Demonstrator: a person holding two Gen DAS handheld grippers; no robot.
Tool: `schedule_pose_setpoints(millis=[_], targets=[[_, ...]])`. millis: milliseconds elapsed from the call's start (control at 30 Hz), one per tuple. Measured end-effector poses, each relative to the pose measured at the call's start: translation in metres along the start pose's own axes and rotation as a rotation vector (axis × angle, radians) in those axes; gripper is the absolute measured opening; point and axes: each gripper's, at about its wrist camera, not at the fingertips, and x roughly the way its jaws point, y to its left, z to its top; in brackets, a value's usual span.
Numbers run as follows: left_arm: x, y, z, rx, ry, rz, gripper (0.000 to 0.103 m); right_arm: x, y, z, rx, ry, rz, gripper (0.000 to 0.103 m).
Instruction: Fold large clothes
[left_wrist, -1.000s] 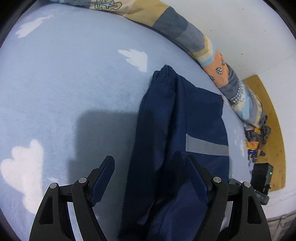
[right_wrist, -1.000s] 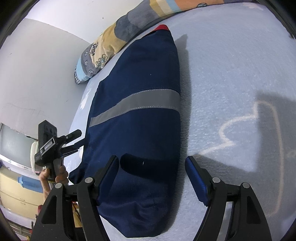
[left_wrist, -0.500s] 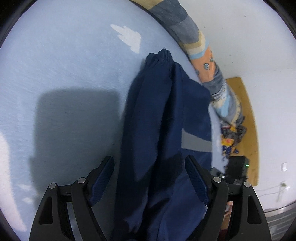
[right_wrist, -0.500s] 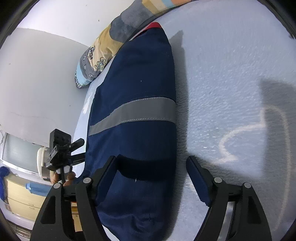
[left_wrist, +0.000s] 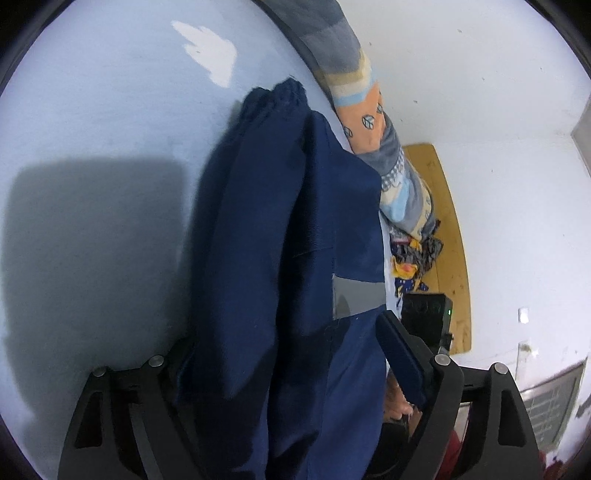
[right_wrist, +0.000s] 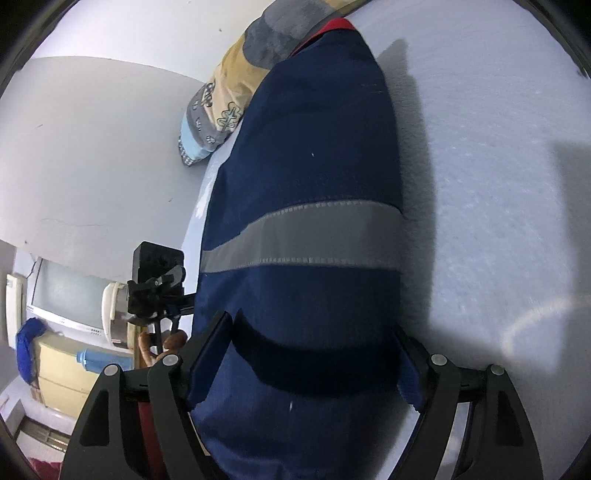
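Left wrist view: your left gripper (left_wrist: 295, 354) stood with its jaws spread wide, the folded navy garment (left_wrist: 258, 240) lying between them without being pinched. The garment ran from 6 o'clock up toward 12 across the pale blue bed sheet (left_wrist: 92, 129), its gathered cuff (left_wrist: 284, 92) at the far end and a grey reflective band (left_wrist: 356, 297) just past your 3 o'clock finger. A patchwork quilt (left_wrist: 365, 122) lay rolled along the bed's far edge at 1 o'clock, touching the garment's side. Your right gripper's black body (left_wrist: 424, 310) showed at 3 o'clock, beyond the garment.

Right wrist view: your right gripper (right_wrist: 314, 354) was likewise open, its jaws straddling the near end of the garment (right_wrist: 306, 147) with no clamp on the cloth. The reflective band (right_wrist: 303, 236) crossed the cloth at centre, and a red collar edge (right_wrist: 338, 25) peeked out at 12 o'clock. The sheet (right_wrist: 498, 147) filled the 3 o'clock side. At 9 o'clock, your left gripper (right_wrist: 162, 284) met the garment's edge, a hand (right_wrist: 159, 341) beneath it.
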Motion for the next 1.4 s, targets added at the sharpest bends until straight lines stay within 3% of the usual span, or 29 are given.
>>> schedule_pose_setpoints(millis=[133,200,267,300,333,433,567,700,967,1233,1400], targets=[[0.011,-0.008,0.004,0.057,0.021,0.015,0.097,0.01,0.005,0.008,-0.043,0.001,0.016,0.084],[0.019,-0.015,0.007,0.087,0.031,0.071,0.095,0.013,0.011,0.005,-0.082,-0.009,-0.025,0.081],[0.025,-0.026,0.008,0.12,0.048,0.171,0.074,0.015,0.024,0.002,-0.156,-0.013,-0.118,0.073],[0.028,-0.03,0.008,0.136,0.055,0.241,0.059,0.014,0.026,0.001,-0.169,-0.011,-0.14,0.068],[0.03,-0.034,0.008,0.153,0.063,0.304,0.053,0.011,0.027,0.001,-0.175,-0.015,-0.152,0.065],[0.028,-0.044,0.005,0.178,0.049,0.366,0.04,0.001,0.032,0.0,-0.183,-0.029,-0.168,0.055],[0.03,-0.064,-0.002,0.219,0.035,0.447,0.035,-0.008,0.054,-0.005,-0.263,-0.044,-0.201,0.046],[0.043,-0.078,-0.01,0.233,0.024,0.451,0.035,-0.021,0.069,-0.012,-0.302,-0.068,-0.222,0.044],[0.067,-0.119,-0.029,0.319,0.08,0.427,0.034,-0.083,0.06,-0.025,-0.267,-0.112,-0.243,0.043],[0.105,-0.173,-0.074,0.401,0.107,0.406,0.034,-0.158,0.058,-0.049,-0.22,-0.193,-0.253,0.042],[0.131,-0.189,-0.111,0.421,0.13,0.391,0.034,-0.173,0.06,-0.066,-0.201,-0.209,-0.273,0.041]])
